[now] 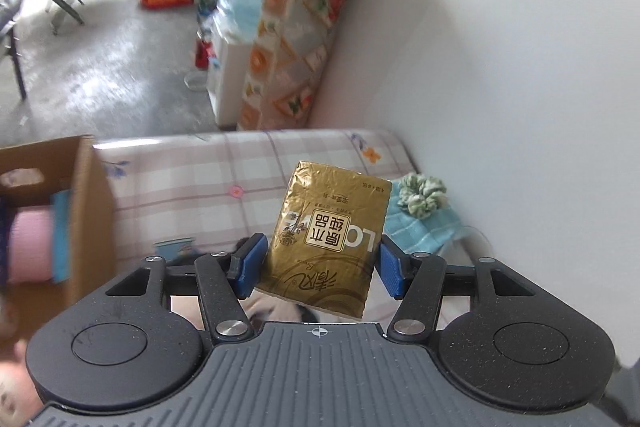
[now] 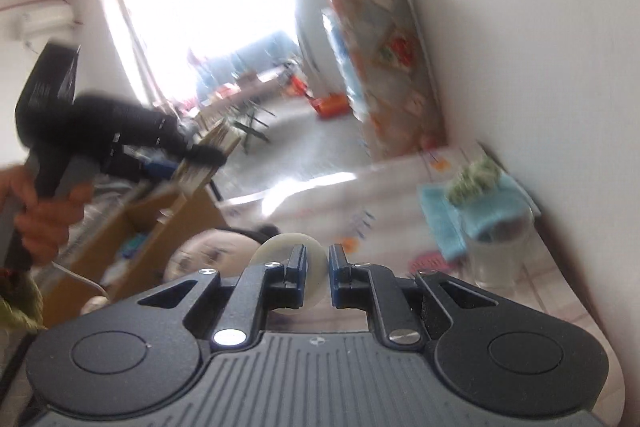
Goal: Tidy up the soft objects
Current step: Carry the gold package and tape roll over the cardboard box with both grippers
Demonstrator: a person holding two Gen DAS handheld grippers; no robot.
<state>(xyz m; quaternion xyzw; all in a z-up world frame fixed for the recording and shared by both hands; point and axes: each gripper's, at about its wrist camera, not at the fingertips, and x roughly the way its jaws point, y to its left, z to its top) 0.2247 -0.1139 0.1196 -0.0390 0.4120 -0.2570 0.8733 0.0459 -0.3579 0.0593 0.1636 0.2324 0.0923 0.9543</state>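
Gold tissue pack (image 1: 330,241) facing left camera only

Both views are taken from the wrists, along the fingers, angled down over the bed (image 1: 224,163) toward the white wall. Shared are the scrunchie (image 1: 424,193) on the blue cloth (image 1: 424,231), and the box (image 1: 86,195).

scrunchie (image 1: 424,194) on towel (image 1: 430,229), box (image 1: 86,211) left

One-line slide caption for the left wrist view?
Left gripper holds a gold tissue pack above a checked tabletop, cardboard box at left, green scrunchie on blue cloth at right.
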